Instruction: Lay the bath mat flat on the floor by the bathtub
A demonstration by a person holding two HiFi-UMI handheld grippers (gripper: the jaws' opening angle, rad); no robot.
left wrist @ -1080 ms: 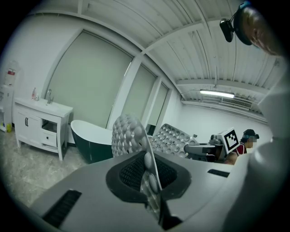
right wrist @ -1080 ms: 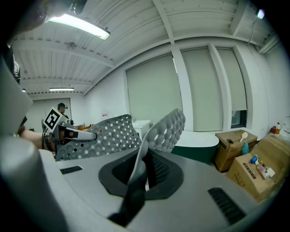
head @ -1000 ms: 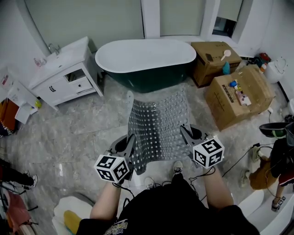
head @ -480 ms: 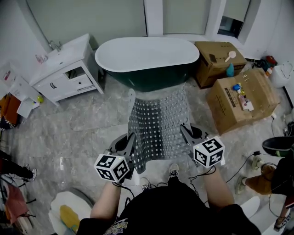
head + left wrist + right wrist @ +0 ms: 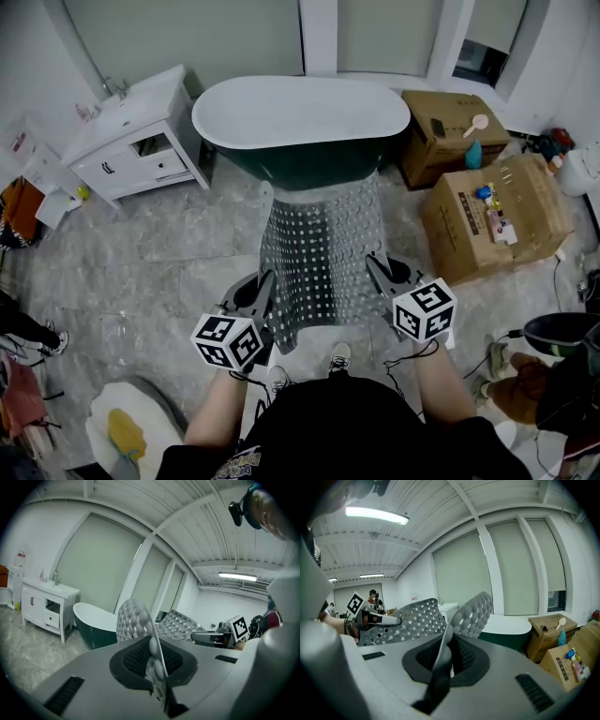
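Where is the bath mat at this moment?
In the head view the bath mat is at the centre, held by its near corners in the left gripper and the right gripper, stretching forward toward the bathtub.

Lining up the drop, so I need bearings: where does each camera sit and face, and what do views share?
Head view: on the person's head, looking steeply down at the bath mat before the bathtub; forearms and shoes show.
Left gripper view: on the left hand-held gripper, facing the bathtub; the person's head shows top right.
Right gripper view: on the right hand-held gripper, facing bathtub and boxes; a hand shows left.
Both gripper views share the clamped bath mat.
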